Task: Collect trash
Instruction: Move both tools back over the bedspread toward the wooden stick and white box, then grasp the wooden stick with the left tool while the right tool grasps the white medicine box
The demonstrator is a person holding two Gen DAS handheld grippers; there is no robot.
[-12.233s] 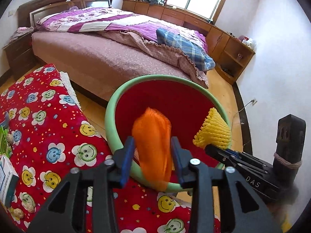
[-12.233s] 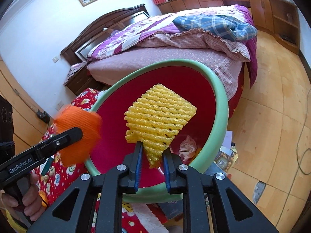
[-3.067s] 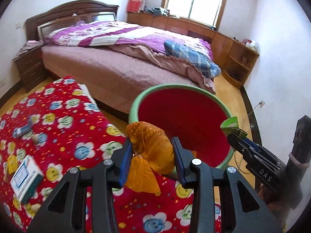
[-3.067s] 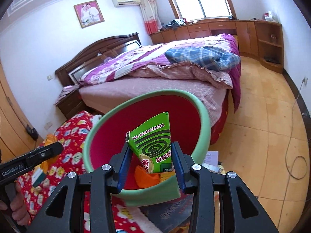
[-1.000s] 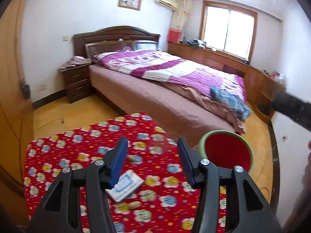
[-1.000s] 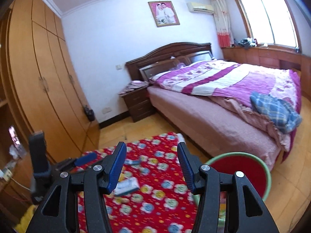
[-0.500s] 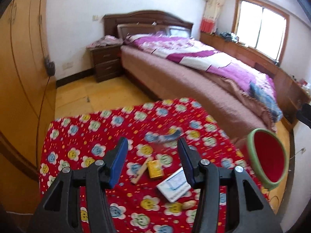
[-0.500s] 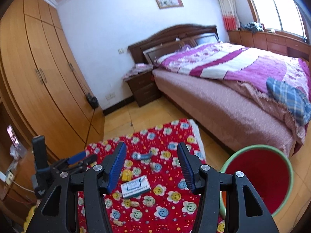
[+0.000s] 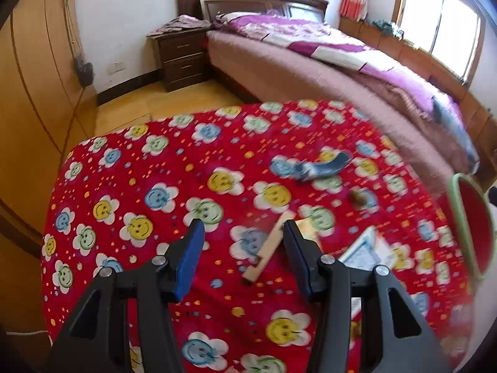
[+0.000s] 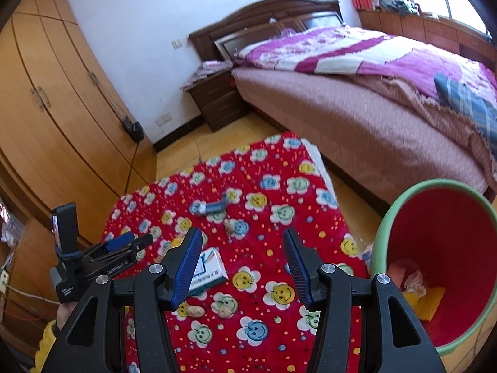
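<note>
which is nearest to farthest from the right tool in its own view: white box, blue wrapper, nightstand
1. white box, just behind the left finger of the right tool, on the red cloth.
2. blue wrapper, farther up the cloth, mid-left.
3. nightstand, across the floor by the bed.

My left wrist view smears toward its right side: the white box [image 9: 369,248] is half hidden behind my left gripper [image 9: 242,248] and its print is unreadable. The small brown lump [image 9: 357,195] could be a nut shell. The basin [image 9: 466,227] is cut by the frame edge. From the right wrist, the box [image 10: 206,269] sits partly behind a finger [image 10: 183,264].
</note>
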